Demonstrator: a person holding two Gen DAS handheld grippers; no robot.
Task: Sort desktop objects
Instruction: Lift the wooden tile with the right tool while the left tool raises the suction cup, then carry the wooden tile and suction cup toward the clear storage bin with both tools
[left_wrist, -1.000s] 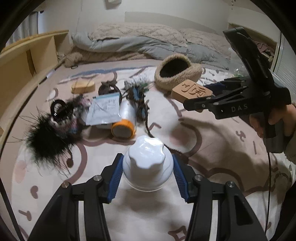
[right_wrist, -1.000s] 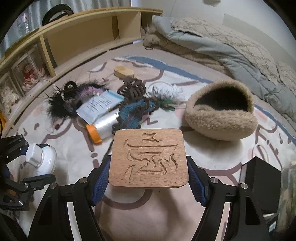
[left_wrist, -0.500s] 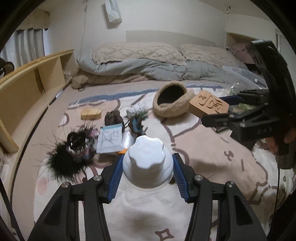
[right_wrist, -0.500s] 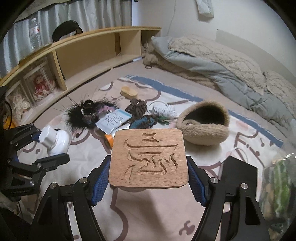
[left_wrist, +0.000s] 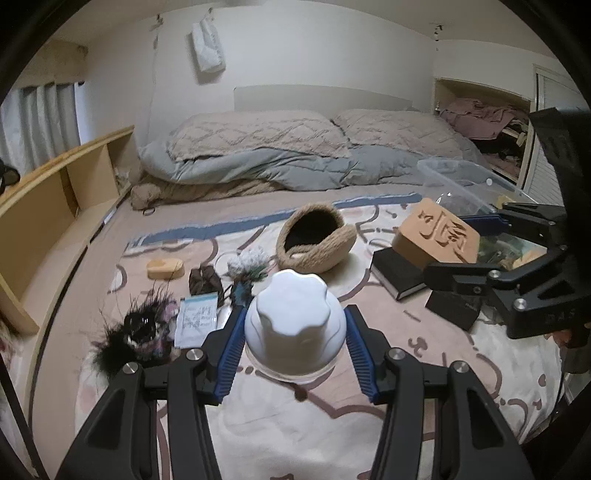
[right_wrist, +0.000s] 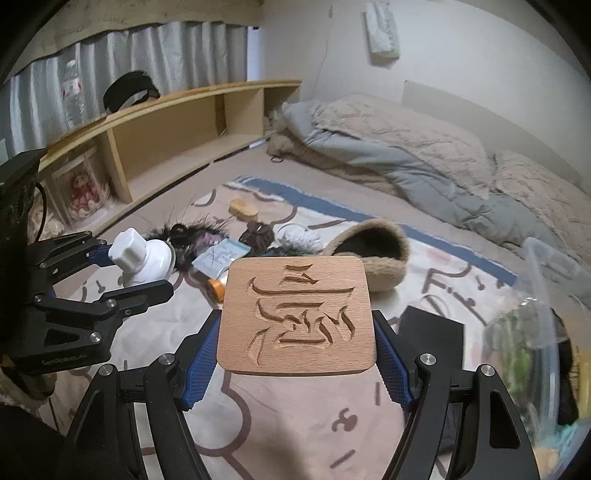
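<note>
My left gripper (left_wrist: 295, 341) is shut on a white jar with a fluted lid (left_wrist: 293, 325) and holds it above the patterned blanket; the left gripper (right_wrist: 147, 271) and jar (right_wrist: 142, 262) also show in the right wrist view. My right gripper (right_wrist: 297, 341) is shut on a carved wooden block (right_wrist: 295, 314), held in the air; this block (left_wrist: 436, 230) shows at the right of the left wrist view, near a clear plastic bin (left_wrist: 465, 184).
On the blanket lie a fuzzy beige slipper (left_wrist: 314, 240), a black feathery item (left_wrist: 136, 332), a paper packet (left_wrist: 197, 319), a wooden brush (left_wrist: 164, 267), a dark hair clip (left_wrist: 205, 278) and black boxes (left_wrist: 397, 271). A wooden shelf (right_wrist: 166, 140) runs along the left.
Both grippers have risen and tilted up with their loads, so more of the room shows. The right gripper has moved right toward the clear bin.
</note>
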